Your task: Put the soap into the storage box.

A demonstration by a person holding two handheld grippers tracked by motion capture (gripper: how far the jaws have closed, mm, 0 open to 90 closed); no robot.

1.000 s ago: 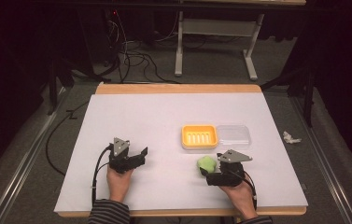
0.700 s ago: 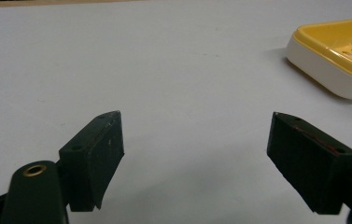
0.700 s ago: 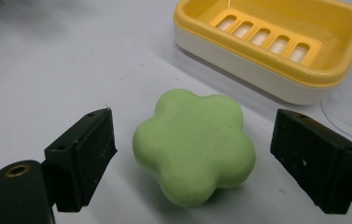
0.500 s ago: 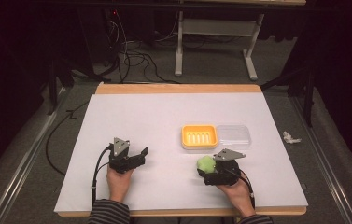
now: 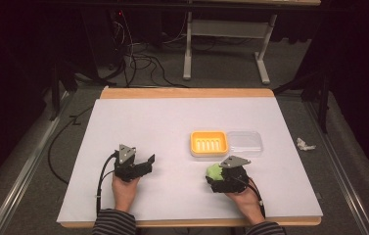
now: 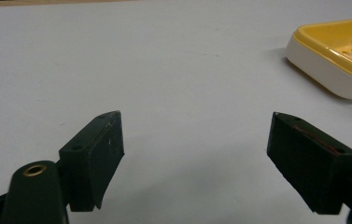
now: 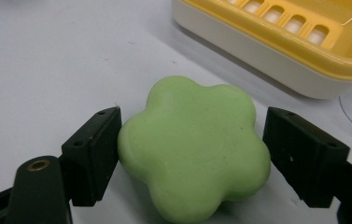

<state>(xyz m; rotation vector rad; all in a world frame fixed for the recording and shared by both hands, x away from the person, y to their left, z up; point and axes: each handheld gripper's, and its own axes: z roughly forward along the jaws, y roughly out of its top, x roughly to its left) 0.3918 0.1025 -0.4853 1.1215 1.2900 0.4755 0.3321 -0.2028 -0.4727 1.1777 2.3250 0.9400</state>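
A green flower-shaped soap [image 7: 192, 144] lies on the white table between the jaws of my right gripper [image 7: 192, 114]. The jaws stand apart on either side of it: the left one touches the soap, the right one shows a thin gap. In the high view the soap [image 5: 215, 171] is at the right gripper [image 5: 217, 177], just in front of the yellow soap dish [image 5: 209, 143]. My left gripper [image 5: 145, 164] rests open on the table at the left, with nothing between its jaws [image 6: 196, 116]. The dish [image 6: 337, 51] is off to its right and close ahead in the right gripper view [image 7: 276, 32].
A clear plastic lid [image 5: 244, 142] lies right beside the dish. The white table top [image 5: 172, 117] has a wooden far edge [image 5: 187, 92]. On the floor lie a crumpled white scrap [image 5: 304, 144] at the right and cables [image 5: 138, 54] behind.
My right gripper has slid left, up to the green soap, so its jaws now stand around it. The left gripper has not moved.
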